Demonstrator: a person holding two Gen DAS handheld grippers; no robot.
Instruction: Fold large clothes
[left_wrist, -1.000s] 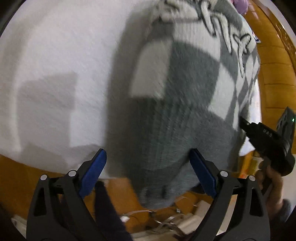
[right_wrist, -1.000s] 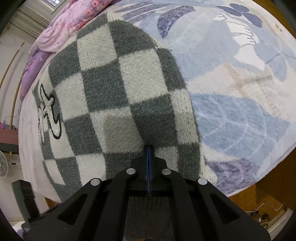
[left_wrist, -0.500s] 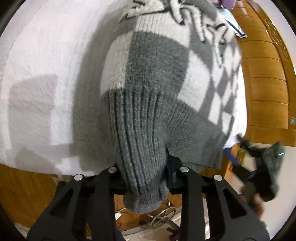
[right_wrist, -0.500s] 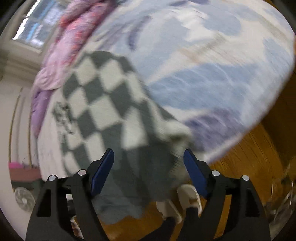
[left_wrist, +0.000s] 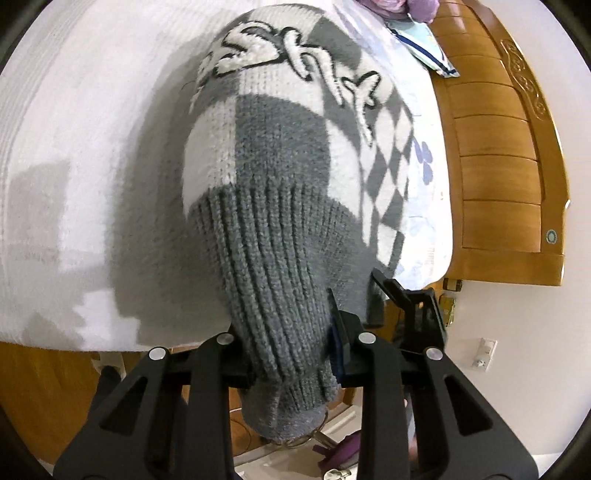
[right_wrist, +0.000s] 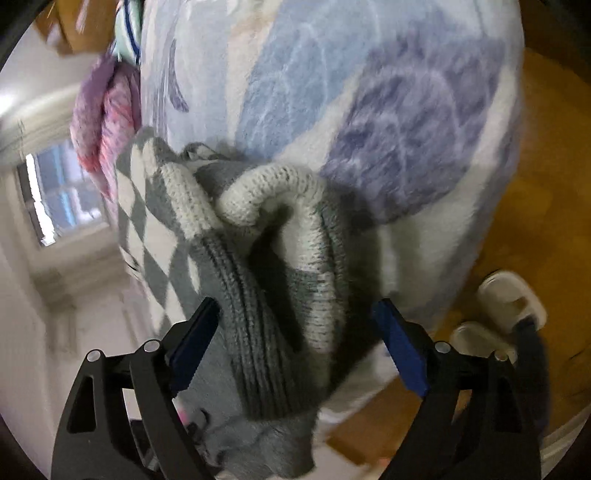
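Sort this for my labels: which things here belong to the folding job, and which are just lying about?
Job:
- checkered sweater
- left hand-held gripper, clamped on its ribbed hem
- right hand-held gripper, open around a bunched fold

Lying about:
- pink bedding
- white slippers
- wooden headboard

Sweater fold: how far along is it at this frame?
Early. The checkered sweater lies mostly on the bed. In hand: left claw clamps the ribbed hem; right claw, just opened, straddles a bunched hem section ungripped. No fold visible yet.
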